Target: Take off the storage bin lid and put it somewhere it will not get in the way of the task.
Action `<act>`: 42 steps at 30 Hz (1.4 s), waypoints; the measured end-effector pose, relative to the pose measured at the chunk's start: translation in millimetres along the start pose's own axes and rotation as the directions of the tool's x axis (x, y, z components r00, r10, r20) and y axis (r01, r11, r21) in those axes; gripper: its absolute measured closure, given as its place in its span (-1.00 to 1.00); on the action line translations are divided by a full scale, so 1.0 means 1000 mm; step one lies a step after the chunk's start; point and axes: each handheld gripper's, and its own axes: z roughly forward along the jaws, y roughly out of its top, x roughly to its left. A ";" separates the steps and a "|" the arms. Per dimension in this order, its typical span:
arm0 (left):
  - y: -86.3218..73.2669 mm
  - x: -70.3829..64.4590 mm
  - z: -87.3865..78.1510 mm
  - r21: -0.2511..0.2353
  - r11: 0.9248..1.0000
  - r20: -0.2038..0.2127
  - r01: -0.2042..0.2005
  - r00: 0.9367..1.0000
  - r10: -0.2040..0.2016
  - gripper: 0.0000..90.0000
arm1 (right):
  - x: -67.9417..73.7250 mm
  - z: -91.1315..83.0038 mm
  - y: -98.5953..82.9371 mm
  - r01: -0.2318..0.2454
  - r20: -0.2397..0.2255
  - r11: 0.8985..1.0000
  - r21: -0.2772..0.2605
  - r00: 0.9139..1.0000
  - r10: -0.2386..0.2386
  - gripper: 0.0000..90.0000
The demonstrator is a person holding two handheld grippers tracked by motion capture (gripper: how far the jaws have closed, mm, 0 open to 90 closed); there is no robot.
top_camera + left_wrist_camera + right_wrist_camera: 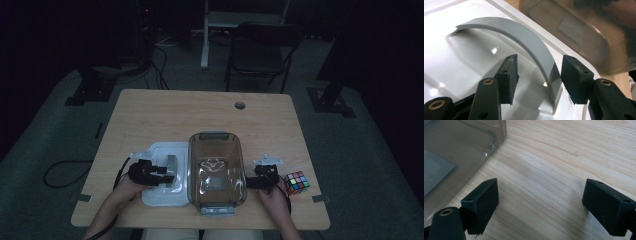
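A clear brownish plastic bin stands at the table's near middle. Its white lid lies flat just to the left, with an arched grey handle on top. My left gripper hovers over the lid. In the left gripper view its open jaws straddle the handle: the right pad is almost on the handle and the left pad is a little apart from it. My right gripper sits right of the bin, jaws wide open over bare wood, with the bin's wall at the upper left.
A Rubik's cube rests on the table just right of my right gripper. A cable hole is at the far middle of the table. A dark chair stands beyond it, and cables lie on the floor.
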 end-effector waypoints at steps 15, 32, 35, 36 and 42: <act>-0.007 0.000 -0.023 -0.068 0.996 -0.110 0.055 0.992 -0.062 -0.23 | 0.000 0.000 0.000 -0.001 0.000 1.000 0.000 1.000 0.001 -0.70; -0.023 -0.002 -0.048 -0.150 0.981 -0.362 0.121 0.917 -0.168 -0.99 | 0.000 0.000 0.000 0.000 0.000 1.000 0.000 1.000 0.000 -0.70; -0.025 -0.002 -0.052 -0.183 0.973 -0.396 0.141 0.895 -0.205 -0.99 | 0.000 0.000 0.000 -0.001 0.000 1.000 0.000 1.000 0.001 -0.70; -0.028 -0.001 -0.056 -0.200 0.967 -0.425 0.159 0.875 -0.232 -0.99 | 0.000 0.000 0.000 -0.001 0.000 1.000 0.000 1.000 0.001 -0.70; -0.037 0.001 -0.061 -0.200 0.958 -0.550 0.204 0.786 -0.282 -0.99 | 0.000 0.000 0.000 -0.001 0.000 1.000 0.000 1.000 0.001 -0.70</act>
